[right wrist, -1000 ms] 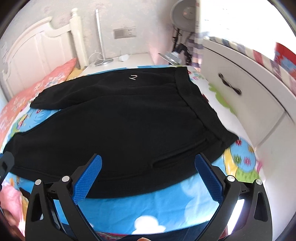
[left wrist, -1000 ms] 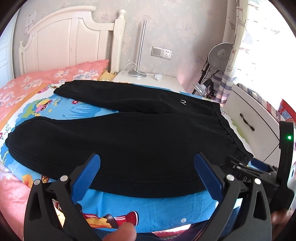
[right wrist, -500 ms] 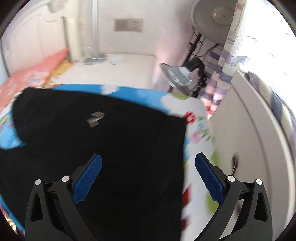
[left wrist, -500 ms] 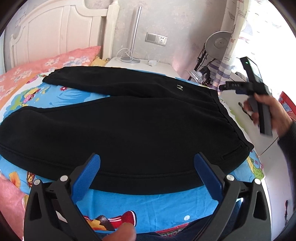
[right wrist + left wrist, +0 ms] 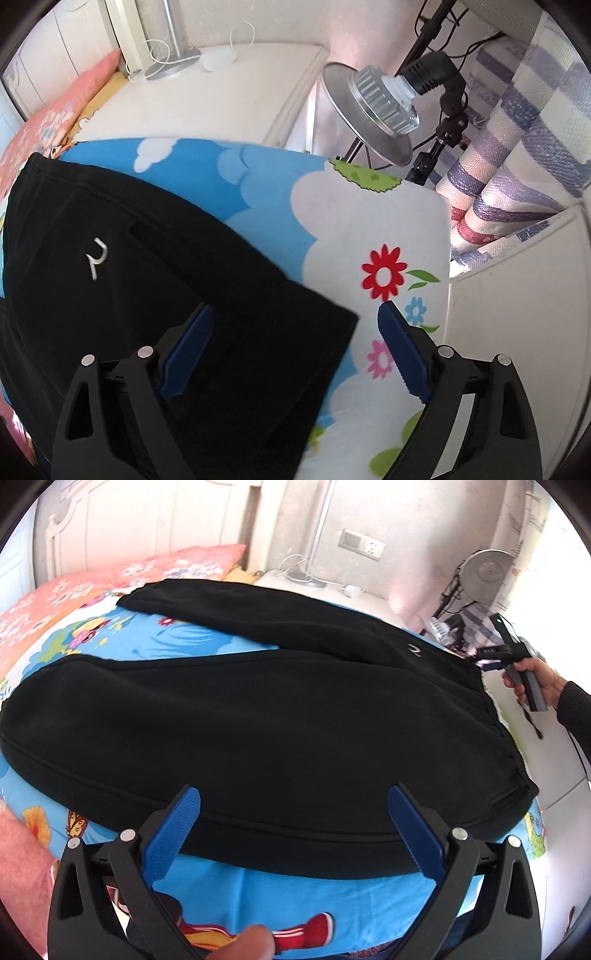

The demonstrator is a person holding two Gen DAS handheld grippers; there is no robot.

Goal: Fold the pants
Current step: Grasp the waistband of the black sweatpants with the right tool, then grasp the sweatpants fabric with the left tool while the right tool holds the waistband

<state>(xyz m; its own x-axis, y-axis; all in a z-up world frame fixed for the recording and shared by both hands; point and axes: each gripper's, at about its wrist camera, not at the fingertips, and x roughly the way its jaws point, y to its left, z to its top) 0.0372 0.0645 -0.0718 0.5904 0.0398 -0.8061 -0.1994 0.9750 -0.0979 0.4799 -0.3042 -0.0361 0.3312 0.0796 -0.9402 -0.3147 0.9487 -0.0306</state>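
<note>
Your right gripper (image 5: 293,349) has swung to the soft black pants' (image 5: 258,716) far waist corner at 12 o'clock, fingers closing around it, not yet pinching; your left gripper (image 5: 293,832) gapes wide, empty.

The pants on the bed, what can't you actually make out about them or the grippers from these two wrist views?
- Pants, left wrist view: near hem hidden behind the left gripper, jaws open.
- Pants, right wrist view: both legs cut off by the left edge; only the waistband corner shows.
- Right gripper, right wrist view: jaws closing around that corner; whether the pads touch cloth cannot be told.
- Logo: too small to read in either view.
</note>
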